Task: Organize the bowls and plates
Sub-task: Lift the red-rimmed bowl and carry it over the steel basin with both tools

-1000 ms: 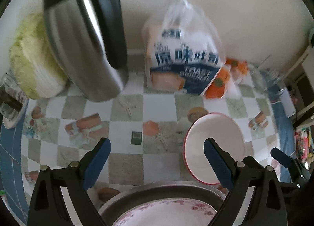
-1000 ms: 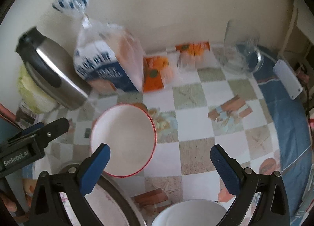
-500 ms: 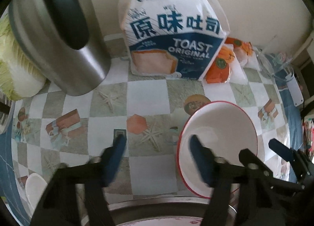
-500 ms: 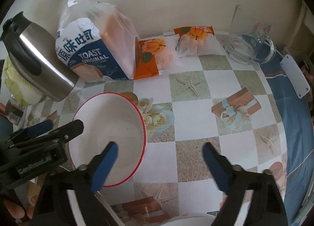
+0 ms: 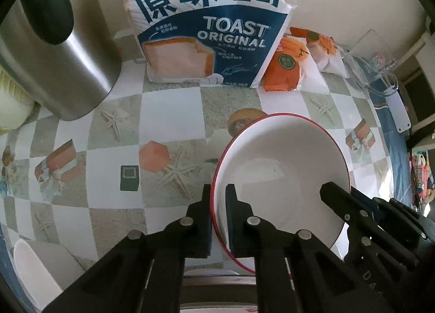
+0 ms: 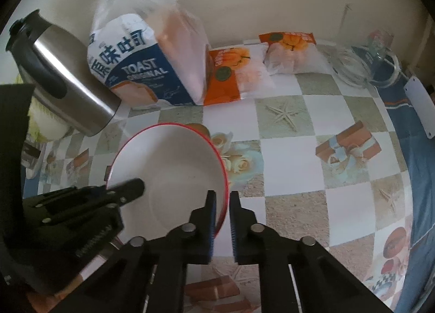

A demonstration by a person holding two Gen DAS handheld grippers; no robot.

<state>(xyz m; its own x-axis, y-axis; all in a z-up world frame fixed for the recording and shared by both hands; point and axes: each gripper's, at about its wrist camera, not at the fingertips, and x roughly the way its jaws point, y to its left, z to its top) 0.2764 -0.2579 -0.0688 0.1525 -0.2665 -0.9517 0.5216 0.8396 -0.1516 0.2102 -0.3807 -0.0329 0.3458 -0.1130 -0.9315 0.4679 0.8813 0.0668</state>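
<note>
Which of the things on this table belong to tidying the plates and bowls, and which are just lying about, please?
Job: red-rimmed bowl, clamped by left gripper and right gripper; metal basin; small white bowl.
Lying about: toast bag, steel jug, orange snack packs, glass jug, cabbage.

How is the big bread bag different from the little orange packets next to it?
The toast bag is tall, upright, blue and white; the orange packets are smaller, lower and orange and white. The toast bag is tied shut at the top; the orange packets are flat-sealed. Both sit by the wall on the checkered tablecloth.
</note>
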